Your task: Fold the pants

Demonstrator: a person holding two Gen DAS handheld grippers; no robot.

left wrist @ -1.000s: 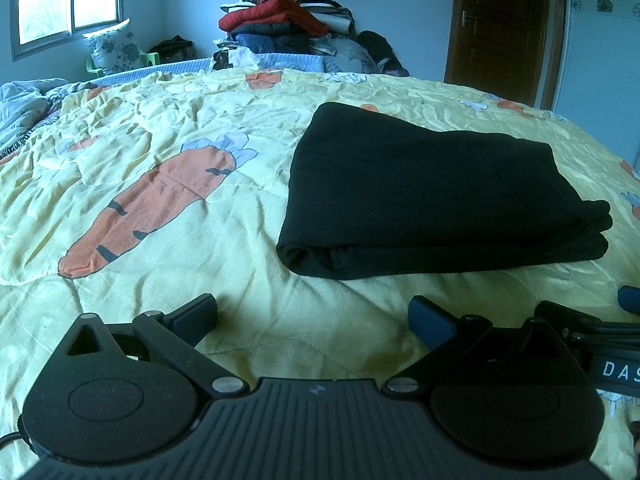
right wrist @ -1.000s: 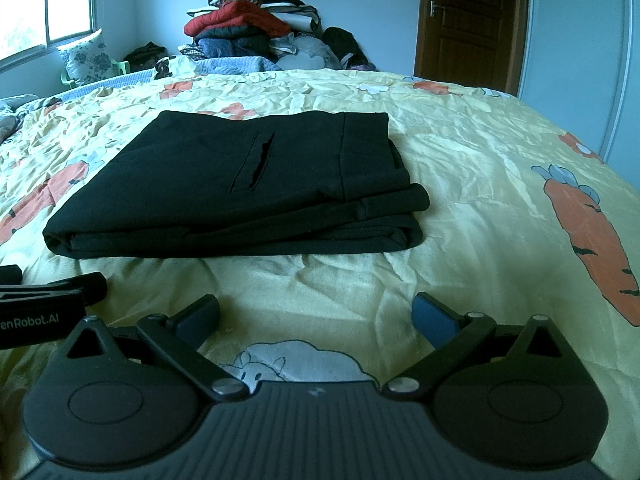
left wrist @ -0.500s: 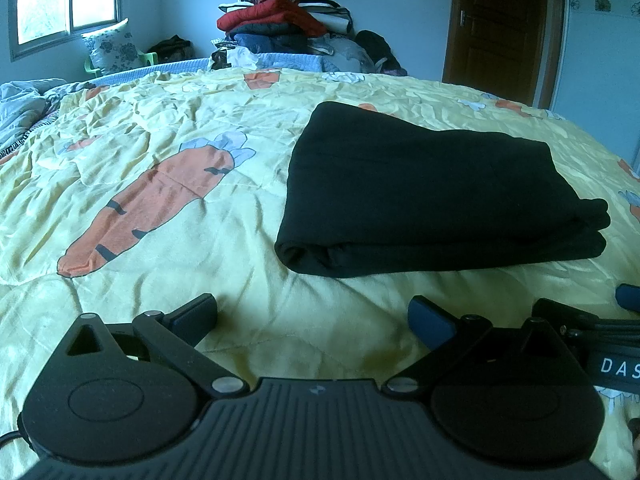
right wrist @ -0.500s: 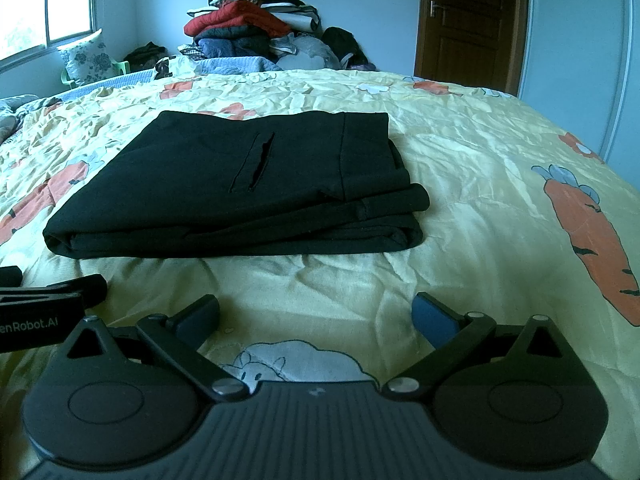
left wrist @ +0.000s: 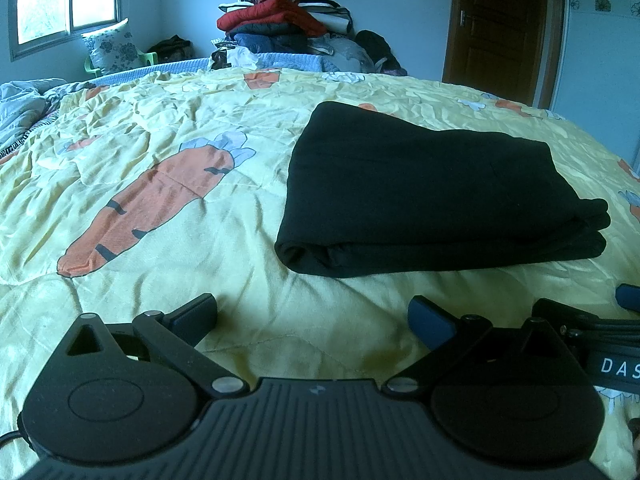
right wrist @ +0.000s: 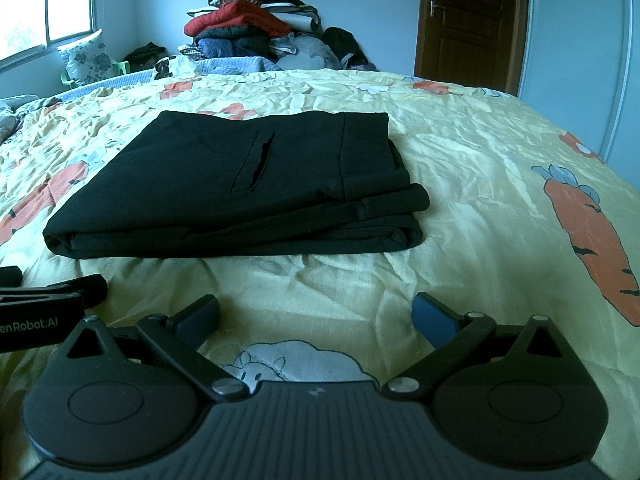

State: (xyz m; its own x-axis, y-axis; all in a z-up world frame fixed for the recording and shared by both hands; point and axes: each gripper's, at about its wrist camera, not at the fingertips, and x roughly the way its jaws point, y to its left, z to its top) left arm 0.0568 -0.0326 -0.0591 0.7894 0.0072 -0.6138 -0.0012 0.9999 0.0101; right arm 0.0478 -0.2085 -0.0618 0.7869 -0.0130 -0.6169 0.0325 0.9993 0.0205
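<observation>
- Left gripper and right gripper hover side by side just above the quilt, jaws spread wide, holding nothing; nothing has visibly shifted since a second ago.
- Black pants, matte and folded into a thick rectangle, lie ahead on the crinkled yellow carrot-print quilt.
- The right gripper's body is cut off at the left view's edge.

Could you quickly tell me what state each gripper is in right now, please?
Left gripper: open, holding nothing, short of the folded black pants.
Right gripper: open, holding nothing, also short of the pants.
</observation>
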